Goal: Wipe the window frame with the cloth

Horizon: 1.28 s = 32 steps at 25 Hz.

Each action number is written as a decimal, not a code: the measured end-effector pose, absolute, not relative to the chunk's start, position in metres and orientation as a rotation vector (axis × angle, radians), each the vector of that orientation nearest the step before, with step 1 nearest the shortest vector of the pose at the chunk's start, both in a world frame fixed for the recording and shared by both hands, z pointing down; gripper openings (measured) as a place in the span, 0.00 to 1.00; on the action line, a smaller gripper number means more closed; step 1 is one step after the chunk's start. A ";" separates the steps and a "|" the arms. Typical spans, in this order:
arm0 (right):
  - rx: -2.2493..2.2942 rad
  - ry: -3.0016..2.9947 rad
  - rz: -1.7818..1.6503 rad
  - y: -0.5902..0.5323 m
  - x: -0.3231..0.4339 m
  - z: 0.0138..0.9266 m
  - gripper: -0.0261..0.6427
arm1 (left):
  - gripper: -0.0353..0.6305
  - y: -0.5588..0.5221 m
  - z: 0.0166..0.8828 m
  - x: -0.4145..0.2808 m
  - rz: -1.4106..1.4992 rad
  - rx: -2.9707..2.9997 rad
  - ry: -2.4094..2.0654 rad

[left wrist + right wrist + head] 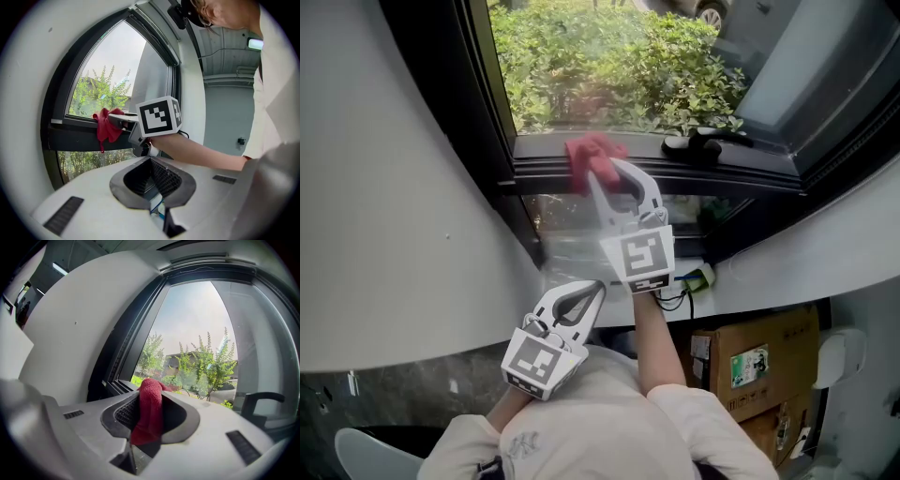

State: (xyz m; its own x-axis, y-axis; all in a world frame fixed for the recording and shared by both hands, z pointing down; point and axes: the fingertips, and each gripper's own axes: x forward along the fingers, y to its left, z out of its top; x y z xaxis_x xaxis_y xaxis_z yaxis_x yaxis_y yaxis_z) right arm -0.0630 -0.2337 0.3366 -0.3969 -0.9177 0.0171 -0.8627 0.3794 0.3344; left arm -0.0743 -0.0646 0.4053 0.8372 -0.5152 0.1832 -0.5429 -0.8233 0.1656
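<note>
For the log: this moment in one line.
right claw: shut on red cloth | cloth against window frame | left claw: shut, empty

Green bushes (619, 66) fill the far view beyond the glass, with a car wheel (710, 11) at the far right. A black handle (705, 143) lies right of centre. Near right, cardboard boxes (755, 361) stand under a white sill (787, 253), which carries a small white-and-green device (701, 277) and a black cable (675, 298). A white wall (394, 234) curves on the left.

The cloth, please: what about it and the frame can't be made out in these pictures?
- Head view: the right gripper covers the cloth's near edge, so its contact with the frame is hidden.
- Right gripper view: the gripper's body hides the frame beneath the cloth.
- Left gripper view: cloth too small for detail.
</note>
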 end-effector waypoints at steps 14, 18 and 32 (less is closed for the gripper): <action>1.672 -2.408 -0.407 -0.234 -0.035 0.336 0.19 | 0.07 -0.071 0.407 -0.071 0.169 2.804 -0.795; 1.675 -2.411 -0.395 -0.230 -0.034 0.340 0.19 | 0.07 -0.067 0.416 -0.070 0.184 2.781 -0.780; 1.663 -2.408 -0.371 -0.231 -0.033 0.337 0.19 | 0.07 -0.075 0.412 -0.077 0.189 2.798 -0.812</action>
State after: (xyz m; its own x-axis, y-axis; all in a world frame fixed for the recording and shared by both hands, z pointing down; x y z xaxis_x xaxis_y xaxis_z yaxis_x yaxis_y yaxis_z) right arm -0.0332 -0.2311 0.3366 -0.3517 -0.9360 0.0146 -0.8881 0.3385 0.3109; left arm -0.0766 -0.0754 0.4122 0.8390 -0.5122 0.1837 -0.5407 -0.8227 0.1754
